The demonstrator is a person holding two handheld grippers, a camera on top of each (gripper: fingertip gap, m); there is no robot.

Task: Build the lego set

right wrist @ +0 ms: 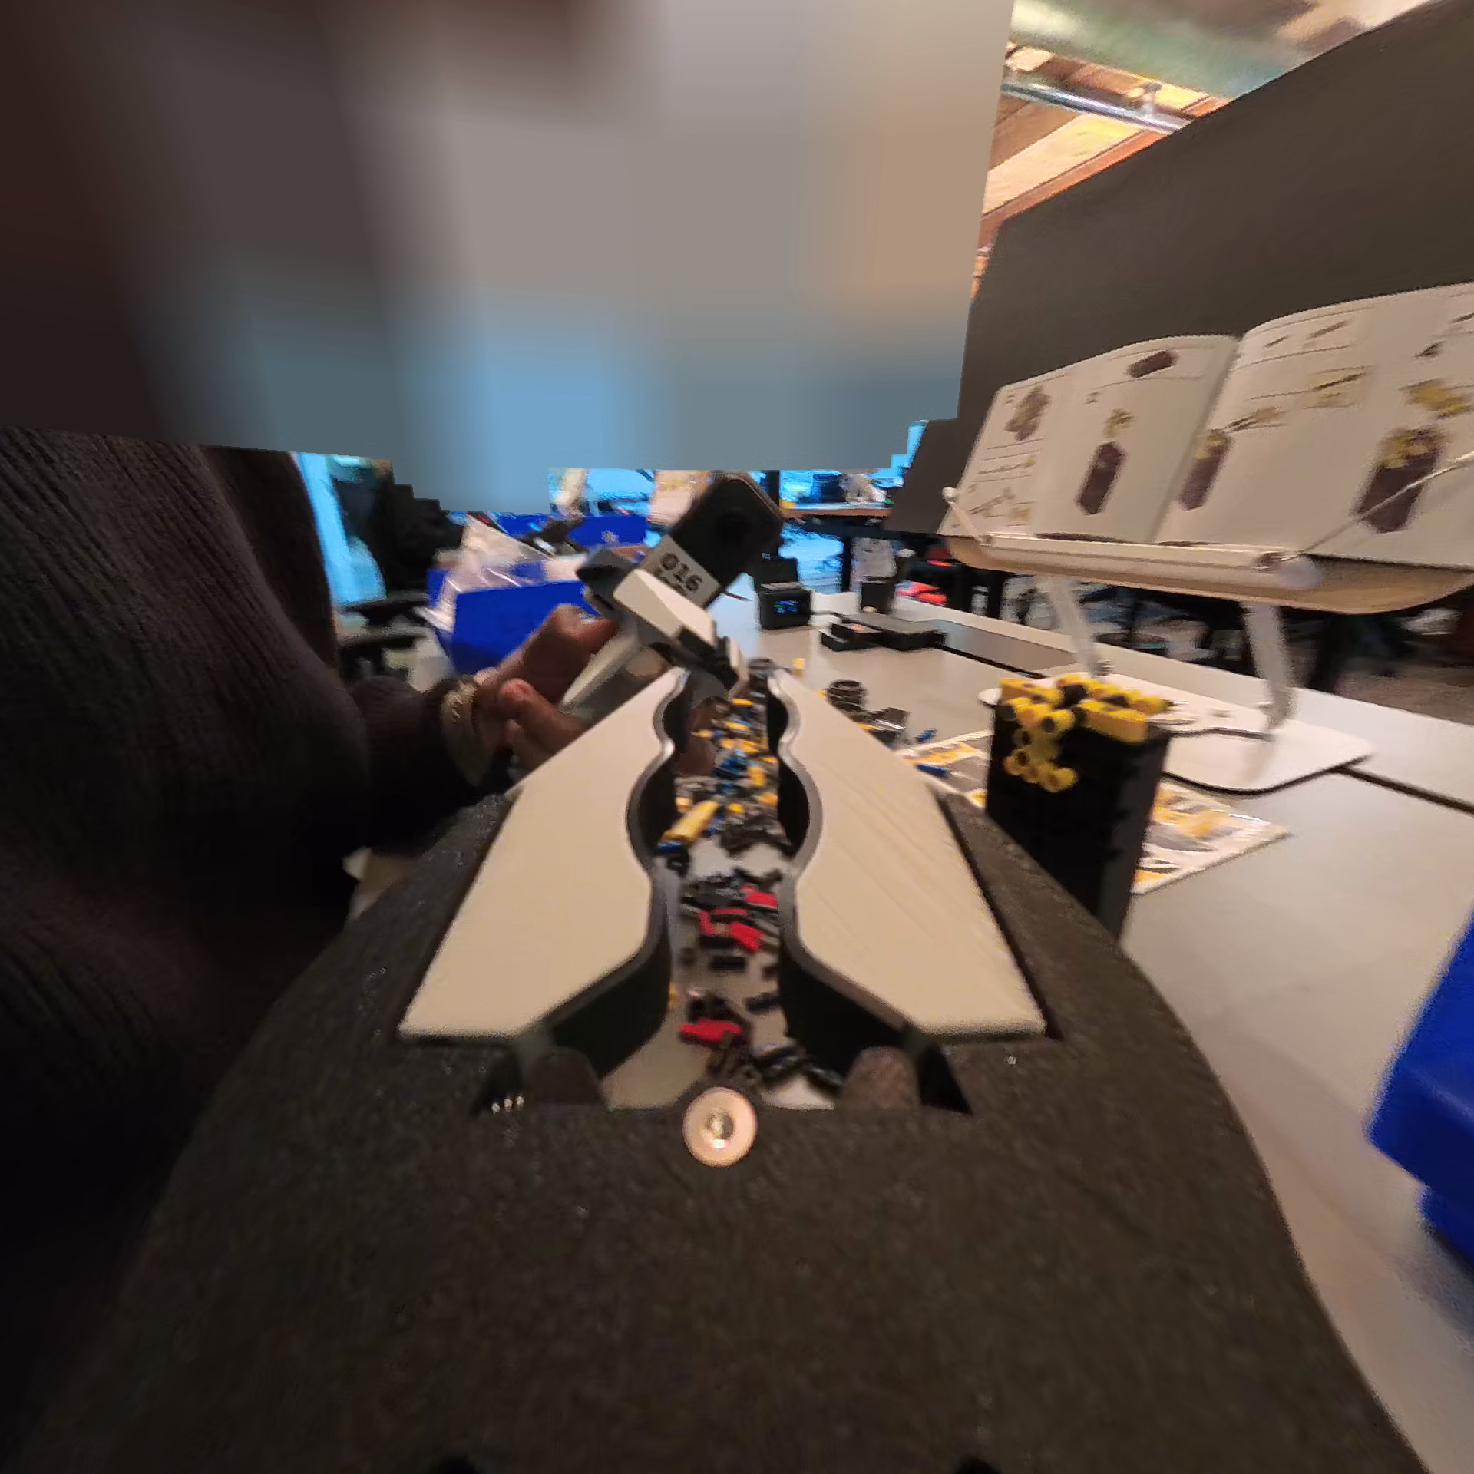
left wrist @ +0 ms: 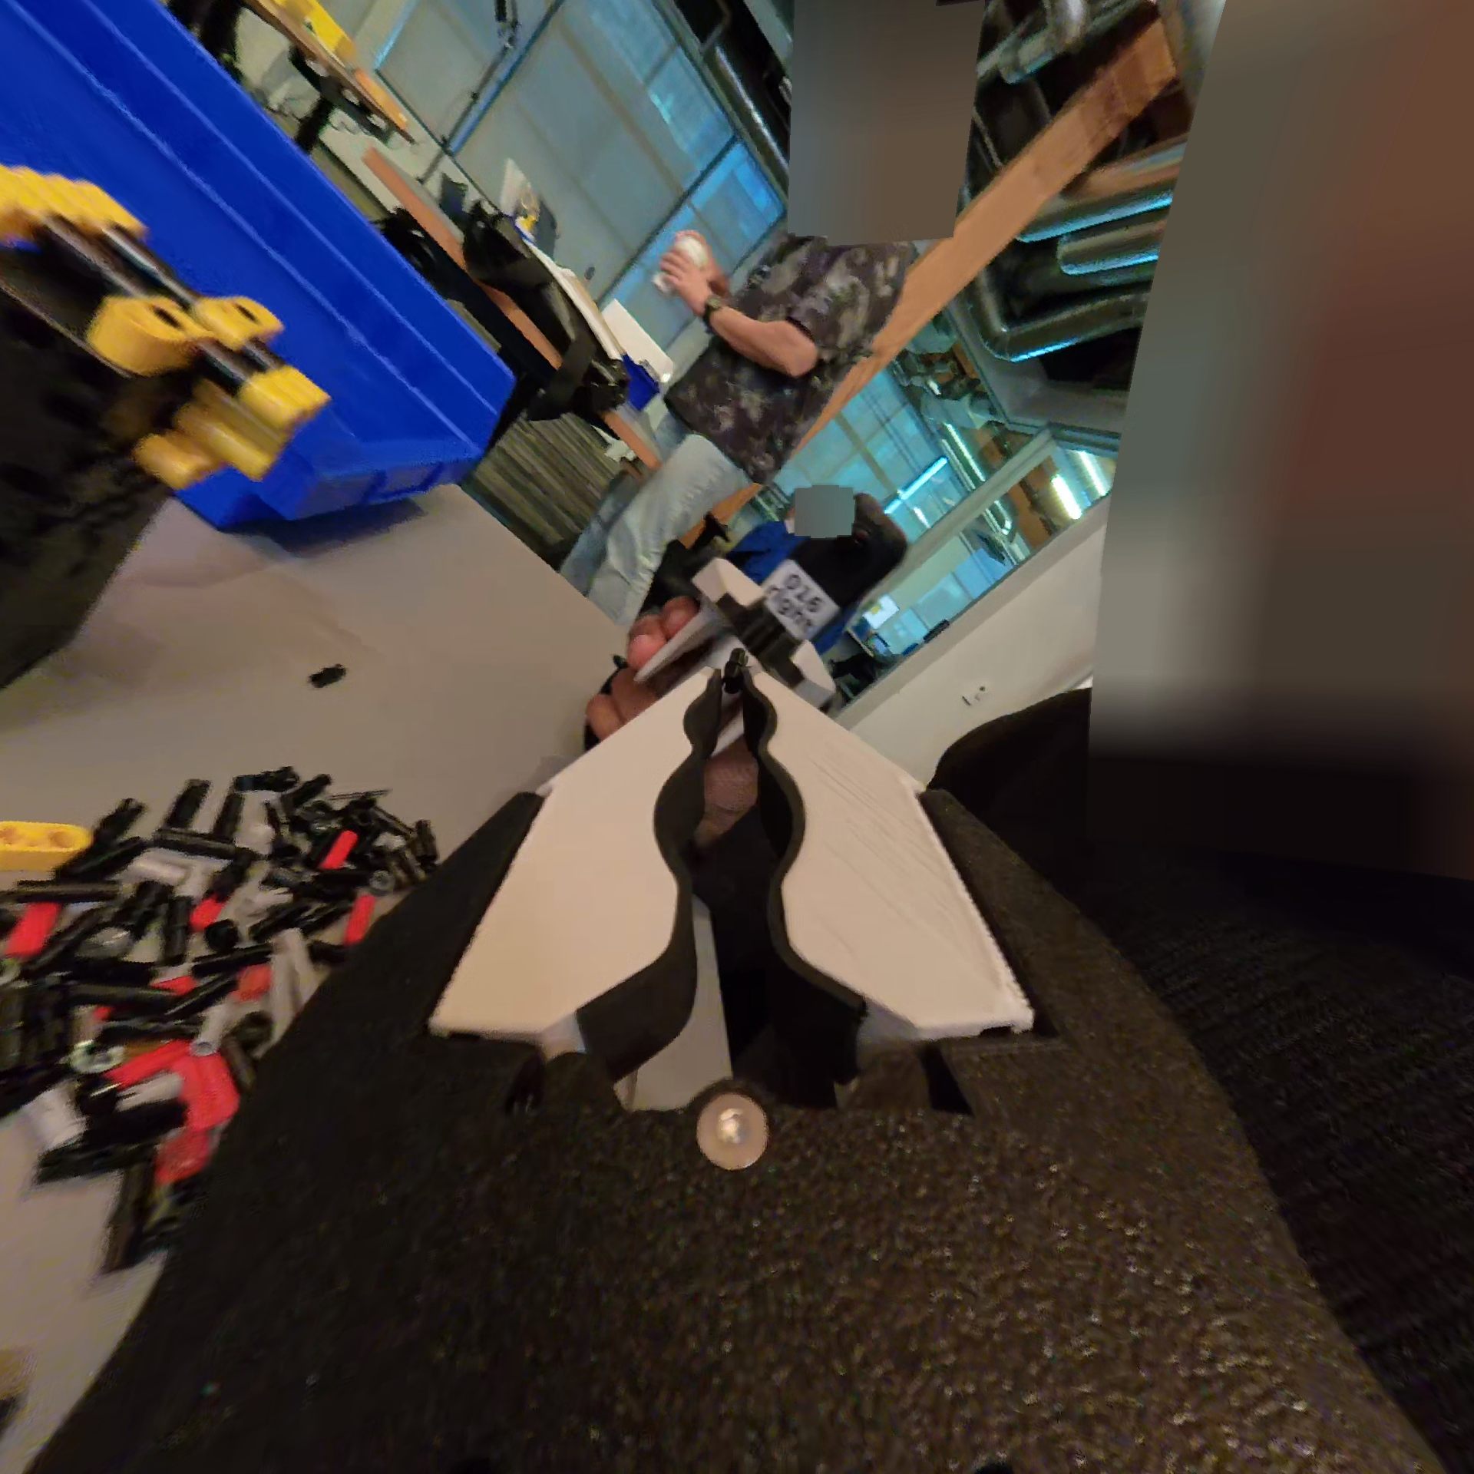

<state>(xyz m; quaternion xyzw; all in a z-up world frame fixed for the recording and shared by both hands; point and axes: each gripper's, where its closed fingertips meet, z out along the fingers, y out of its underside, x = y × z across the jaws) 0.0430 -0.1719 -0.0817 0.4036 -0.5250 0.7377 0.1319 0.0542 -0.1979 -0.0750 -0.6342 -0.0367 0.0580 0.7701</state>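
In the left wrist view, at the lower left of the frame, I see a pile of small parts (left wrist: pixel 183 901), black, red and grey, lying on the grey table (left wrist: pixel 359 606). Above it, at the upper left, stands a black and yellow model (left wrist: pixel 159 351), blurred, and behind it a blue bin (left wrist: pixel 263 239). In the centre the left gripper (left wrist: pixel 734 686) has its fingers almost together, and a small black pin (left wrist: pixel 732 668) is pinched between the tips, raised above the table. Just behind the pin is the tip of the other gripper, with a hand (left wrist: pixel 638 678) around its handle. Farther back, in the upper centre, a person (left wrist: pixel 742 359) stands holding a can. In the right wrist view a dark knitted sleeve (right wrist: pixel 159 718) fills the left side. In the centre, the fingers of the right gripper (right wrist: pixel 746 682) leave a narrow gap at the tips, and the left gripper's tip meets them there; I cannot tell whether the right one grips anything. Through the gap I see the parts on the table. To the right stands the model, and at the upper right an open booklet (right wrist: pixel 1236 439) rests on a stand.
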